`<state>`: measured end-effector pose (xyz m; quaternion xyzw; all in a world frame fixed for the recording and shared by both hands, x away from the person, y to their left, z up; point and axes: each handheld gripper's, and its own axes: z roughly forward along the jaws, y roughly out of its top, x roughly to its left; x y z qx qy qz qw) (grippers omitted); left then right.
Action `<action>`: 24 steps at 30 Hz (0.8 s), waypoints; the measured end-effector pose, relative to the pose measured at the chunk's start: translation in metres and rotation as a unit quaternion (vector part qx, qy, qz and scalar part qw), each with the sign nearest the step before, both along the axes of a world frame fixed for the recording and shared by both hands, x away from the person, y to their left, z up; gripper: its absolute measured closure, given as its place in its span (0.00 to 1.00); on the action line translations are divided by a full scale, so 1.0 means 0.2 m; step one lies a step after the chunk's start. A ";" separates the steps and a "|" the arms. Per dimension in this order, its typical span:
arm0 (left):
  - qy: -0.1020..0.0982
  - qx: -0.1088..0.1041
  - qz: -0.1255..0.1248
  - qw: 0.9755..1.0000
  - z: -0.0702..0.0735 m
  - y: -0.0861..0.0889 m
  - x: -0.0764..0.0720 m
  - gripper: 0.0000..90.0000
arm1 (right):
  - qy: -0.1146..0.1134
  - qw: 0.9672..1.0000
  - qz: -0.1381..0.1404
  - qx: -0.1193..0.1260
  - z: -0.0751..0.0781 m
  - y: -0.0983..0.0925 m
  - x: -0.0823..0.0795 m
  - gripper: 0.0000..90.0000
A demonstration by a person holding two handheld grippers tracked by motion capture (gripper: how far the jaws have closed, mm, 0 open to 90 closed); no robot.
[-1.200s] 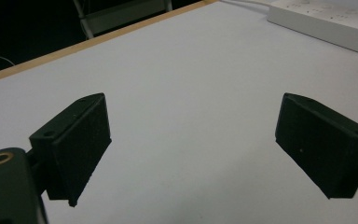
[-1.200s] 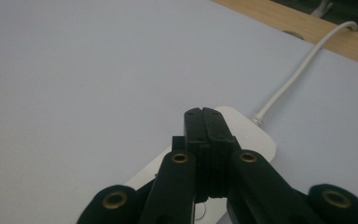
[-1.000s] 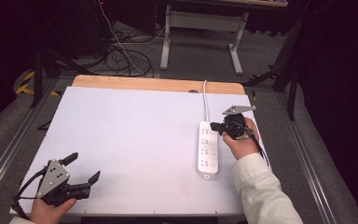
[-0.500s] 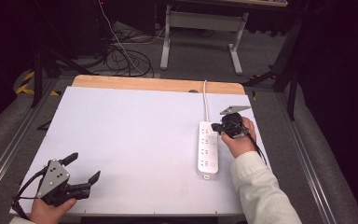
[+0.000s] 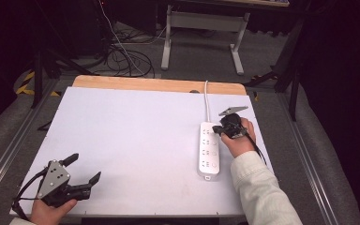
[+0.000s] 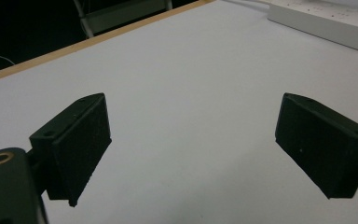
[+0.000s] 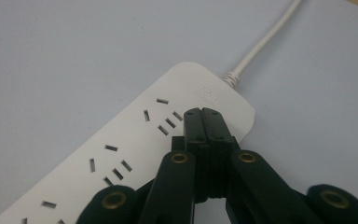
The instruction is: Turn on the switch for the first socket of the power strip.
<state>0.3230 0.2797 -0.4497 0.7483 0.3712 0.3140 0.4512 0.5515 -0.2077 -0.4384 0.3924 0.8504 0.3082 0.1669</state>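
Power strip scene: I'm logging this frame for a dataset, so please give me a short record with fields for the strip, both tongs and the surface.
power strip: white, lying flat at the table's right side, cord running to the far edge
right tongs: shut, tips over the strip's cord end, nothing between them
left tongs: open, above bare table at the near left corner
table: white top, wooden far edge

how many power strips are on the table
1: a white power strip lies lengthwise near the table's right edge, its cord running off the far side, with the shut right gripper at its far end.
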 end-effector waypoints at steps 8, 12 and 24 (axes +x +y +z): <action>0.000 0.000 0.000 1.000 0.00 0.00 0.00 0.12 | 0.005 1.000 0.000 -0.007 -0.01 0.01 0.01 1.00; 0.001 0.002 0.000 1.000 0.00 0.00 0.00 0.12 | 0.008 1.000 0.001 -0.011 -0.02 0.01 0.01 1.00; -0.001 0.002 0.000 1.000 0.00 0.00 0.00 0.12 | -0.003 1.000 -0.004 -0.024 -0.02 0.02 0.00 1.00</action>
